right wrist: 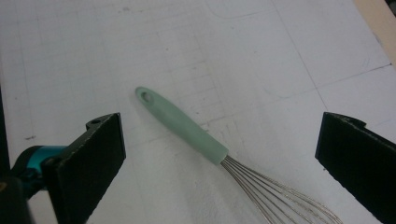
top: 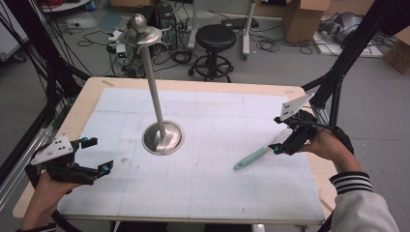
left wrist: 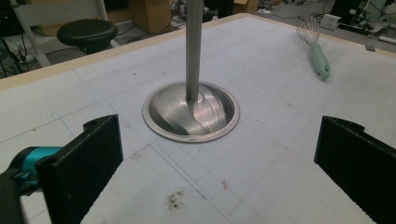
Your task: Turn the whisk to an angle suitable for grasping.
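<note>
The whisk [right wrist: 187, 127] lies flat on the white gridded mat [top: 208, 188], directly under the right gripper [top: 285, 142], whose jaws stand wide apart and hold nothing. In the right gripper view the whisk's long axis runs on a slant between the two black jaws: the handle end points up and away from the gripper toward the left jaw, and the wire head comes back down toward the gripper's base, nearer the right jaw. In the high view the same axis slants across the mat, the handle tip pointing away from the right gripper toward the table's middle and near edge, the wires tucked beneath the gripper's nose.

The handle is pale mint green, smooth and rounded, slightly thicker toward the wires, with a small oval hanging hole at its free tip. From its square-cut end a fan of thin silvery wires spreads out into a balloon shape, partly cut off at the bottom edge of the right gripper view.

Whether the jaws touch the whisk cannot be told; they appear to straddle it with space on both sides.

The left gripper [top: 94, 157] rests well apart from the whisk, jaws spread open and empty, facing the round steel base of a metal stand [left wrist: 191, 109] just ahead of it.
</note>
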Action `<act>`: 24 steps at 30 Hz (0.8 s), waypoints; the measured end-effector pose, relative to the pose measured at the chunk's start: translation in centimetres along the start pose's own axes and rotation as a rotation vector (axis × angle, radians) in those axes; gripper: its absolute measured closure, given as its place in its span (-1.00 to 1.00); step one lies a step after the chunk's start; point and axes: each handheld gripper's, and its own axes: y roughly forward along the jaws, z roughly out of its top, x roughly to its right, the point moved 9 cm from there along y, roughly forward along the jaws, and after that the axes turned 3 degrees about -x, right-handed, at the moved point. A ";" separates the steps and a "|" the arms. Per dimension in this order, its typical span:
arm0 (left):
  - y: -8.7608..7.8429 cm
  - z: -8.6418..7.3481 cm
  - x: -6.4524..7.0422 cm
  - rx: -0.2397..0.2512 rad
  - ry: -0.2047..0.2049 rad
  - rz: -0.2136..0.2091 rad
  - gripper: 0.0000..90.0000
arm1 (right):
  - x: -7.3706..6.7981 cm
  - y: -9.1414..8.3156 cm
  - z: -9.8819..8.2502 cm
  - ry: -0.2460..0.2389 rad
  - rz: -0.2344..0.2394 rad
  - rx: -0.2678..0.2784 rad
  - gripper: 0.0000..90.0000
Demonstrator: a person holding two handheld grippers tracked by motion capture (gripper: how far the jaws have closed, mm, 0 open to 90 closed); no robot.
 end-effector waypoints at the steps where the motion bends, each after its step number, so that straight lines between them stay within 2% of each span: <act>1: 0.0 0.0 0.0 0.000 0.000 -0.001 -0.96 | 0.0 0.2 0.0 -0.009 0.004 -0.015 -0.99; 8: 0.1 0.0 0.0 -0.003 0.006 -0.008 -0.96 | -0.1 1.2 0.1 -0.041 0.033 -0.083 -0.99; 10: 0.2 0.0 0.1 -0.005 0.009 -0.010 -0.96 | -0.2 1.7 0.0 -0.063 0.057 -0.106 -0.99; 15: 0.4 0.1 0.4 -0.012 0.024 -0.019 -0.96 | -0.1 2.7 -0.1 -0.083 0.071 -0.154 -0.99; 21: 0.4 0.1 0.3 -0.010 0.021 -0.022 -0.96 | -0.2 3.7 -0.1 -0.108 0.083 -0.209 -0.99; 24: 0.5 0.1 0.3 -0.015 0.024 -0.022 -0.96 | 0.0 4.3 -0.2 -0.142 0.079 -0.241 -0.99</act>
